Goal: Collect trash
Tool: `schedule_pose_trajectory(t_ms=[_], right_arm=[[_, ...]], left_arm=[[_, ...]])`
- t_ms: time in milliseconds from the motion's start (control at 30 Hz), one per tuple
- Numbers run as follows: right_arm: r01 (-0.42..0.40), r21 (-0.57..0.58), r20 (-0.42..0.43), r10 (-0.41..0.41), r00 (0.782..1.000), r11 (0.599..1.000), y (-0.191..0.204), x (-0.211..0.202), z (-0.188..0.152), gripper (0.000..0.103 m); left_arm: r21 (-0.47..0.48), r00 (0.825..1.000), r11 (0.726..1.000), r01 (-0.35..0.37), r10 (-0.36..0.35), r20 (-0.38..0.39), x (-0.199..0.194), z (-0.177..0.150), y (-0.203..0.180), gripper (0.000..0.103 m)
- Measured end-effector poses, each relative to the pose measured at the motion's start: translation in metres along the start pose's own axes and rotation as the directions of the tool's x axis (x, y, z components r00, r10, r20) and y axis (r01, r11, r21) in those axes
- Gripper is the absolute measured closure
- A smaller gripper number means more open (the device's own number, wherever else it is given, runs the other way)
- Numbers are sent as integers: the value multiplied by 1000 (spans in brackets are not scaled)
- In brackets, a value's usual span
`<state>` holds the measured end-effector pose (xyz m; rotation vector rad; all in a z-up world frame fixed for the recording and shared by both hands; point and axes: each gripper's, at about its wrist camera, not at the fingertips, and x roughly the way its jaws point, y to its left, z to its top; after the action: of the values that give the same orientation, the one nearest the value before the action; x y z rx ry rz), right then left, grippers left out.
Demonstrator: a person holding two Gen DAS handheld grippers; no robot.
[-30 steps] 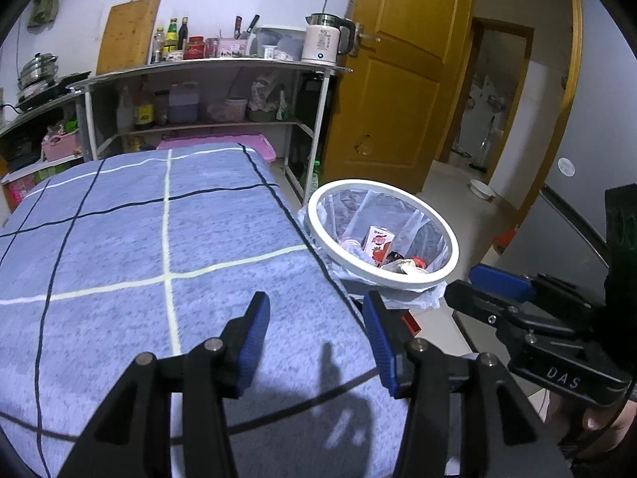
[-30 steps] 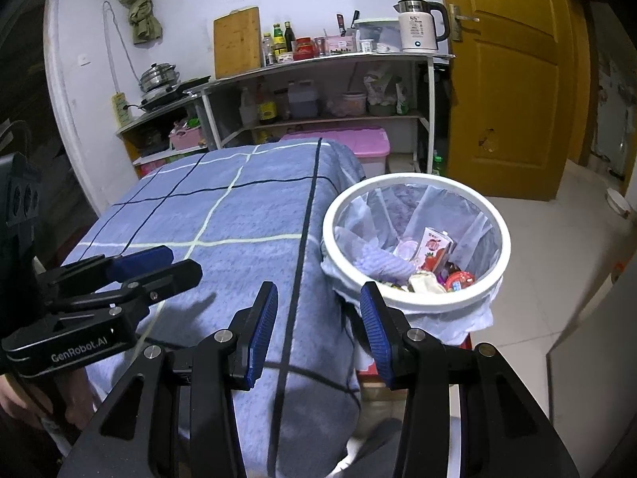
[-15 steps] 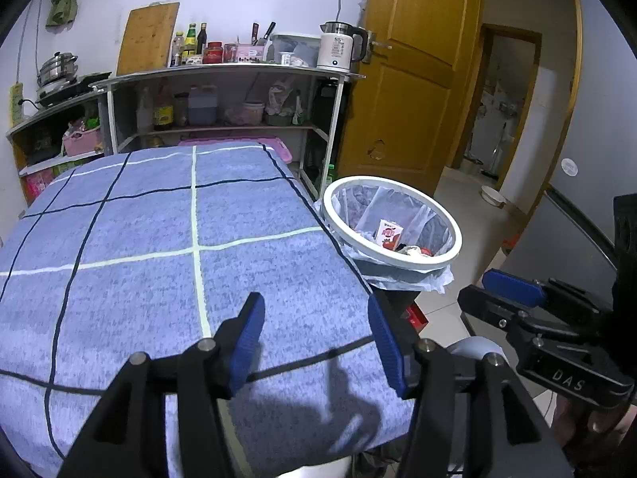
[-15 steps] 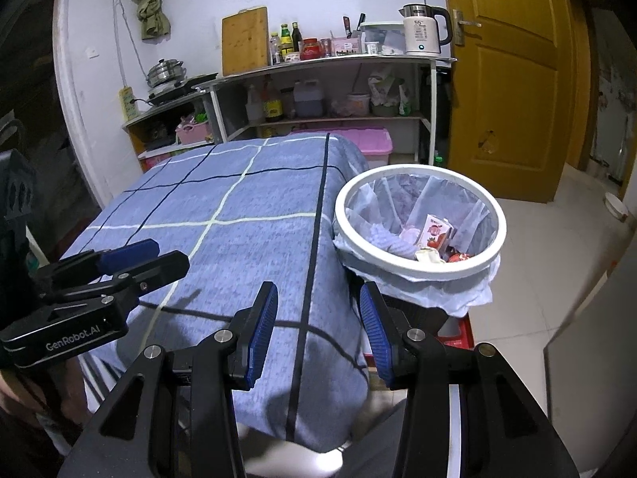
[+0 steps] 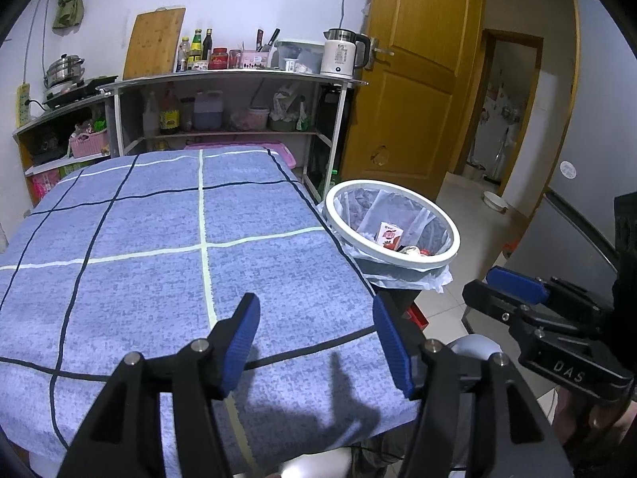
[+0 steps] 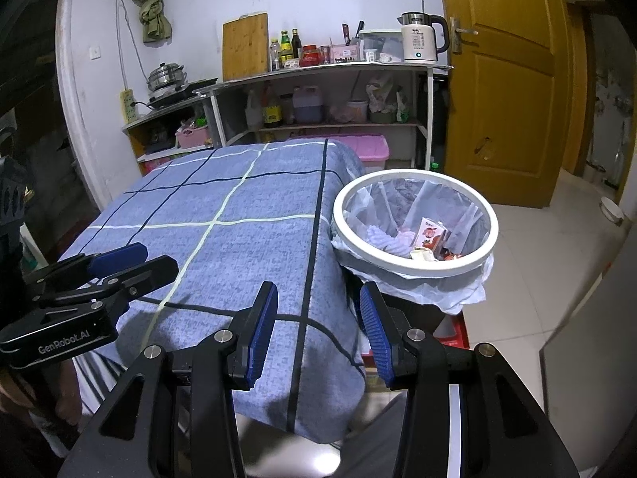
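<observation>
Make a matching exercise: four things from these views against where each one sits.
Things:
1. kettle
2. carton
3. pot
4. pink box

Places:
A. inside the bin
B. low, behind the table
C. right end of the top shelf
D. on the stove at left

Pairs: 1-C, 2-A, 3-D, 4-B
</observation>
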<state>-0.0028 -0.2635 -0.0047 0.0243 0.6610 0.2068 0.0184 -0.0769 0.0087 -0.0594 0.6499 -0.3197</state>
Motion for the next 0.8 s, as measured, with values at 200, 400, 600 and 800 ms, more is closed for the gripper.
schedule_pose_trajectory(t_ms=[200,400,600,800], right_arm=[[0,0,0,0,1000,1000,0,0,0,59],[0,-1,-1,0,1000,1000,0,0,-1,59],[-2,-3,-4,2,1000,1000,0,1,-1,59],[-1,-3,-6,1,1000,1000,1,1,-1,59]], left_arm=[[0,1000,1000,-2,2,1,0,0,-1,42],[2,1000,1000,-9,9,8,-2,1,0,41],[4,1000,1000,-12,12,8,-3,1,0,41],[7,1000,1000,-13,13,8,-3,1,0,41]])
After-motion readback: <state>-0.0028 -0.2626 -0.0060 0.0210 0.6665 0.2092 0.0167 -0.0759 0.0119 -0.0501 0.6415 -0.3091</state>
